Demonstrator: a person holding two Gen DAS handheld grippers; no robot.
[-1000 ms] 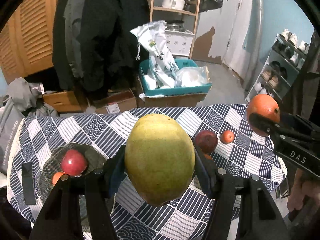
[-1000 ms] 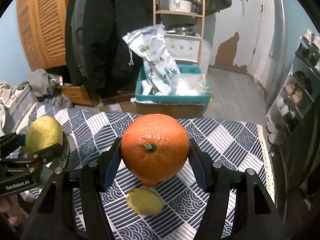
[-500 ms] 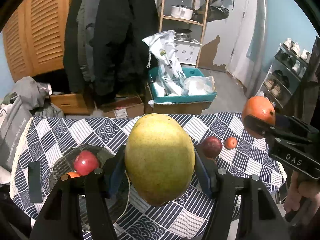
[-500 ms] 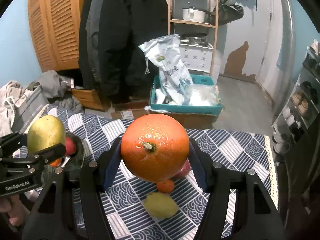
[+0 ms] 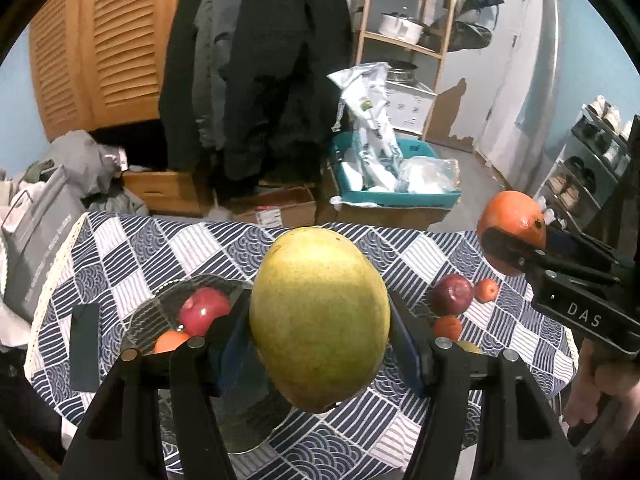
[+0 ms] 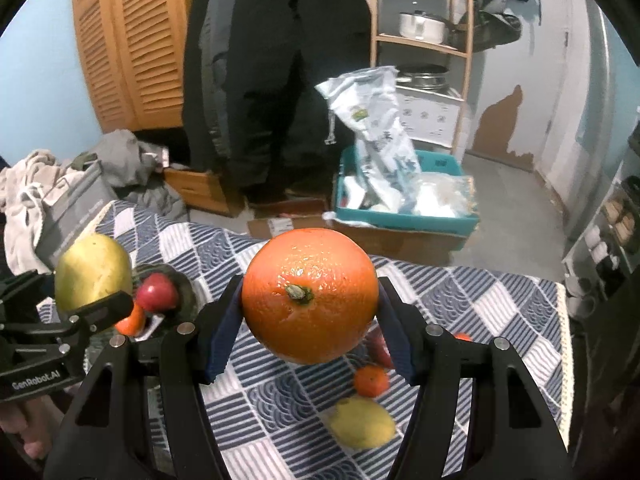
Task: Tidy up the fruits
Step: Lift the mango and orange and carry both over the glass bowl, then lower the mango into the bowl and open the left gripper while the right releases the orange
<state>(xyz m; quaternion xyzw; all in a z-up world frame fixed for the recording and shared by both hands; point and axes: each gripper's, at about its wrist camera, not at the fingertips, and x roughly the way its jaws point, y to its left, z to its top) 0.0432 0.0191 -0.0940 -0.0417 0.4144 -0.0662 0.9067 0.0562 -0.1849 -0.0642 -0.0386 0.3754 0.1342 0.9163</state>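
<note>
Two fruits have travelled left over the counter (image 5: 132,240): left hand-held gripper (image 5: 320,344) clamps the yellow-green oval mango (image 5: 320,320), now nearing the dark glass bowl (image 5: 160,312); right hand-held gripper (image 6: 310,320) clamps the round orange (image 6: 310,294), following behind it.

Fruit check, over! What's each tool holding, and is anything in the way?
Left tool clamps mango. Right tool clamps orange. Glass bowl below left, nothing blocking.

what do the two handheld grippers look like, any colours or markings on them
Both are matte black plastic with two angular fingers, silver screw heads on top and dark blue pads inside the jaws. The left gripper carries white "GenRobot.AI" lettering on its side, seen from the right wrist view; the right gripper is marked "DAS" in white, seen from the left wrist view. No cables or sleeves show.
</note>
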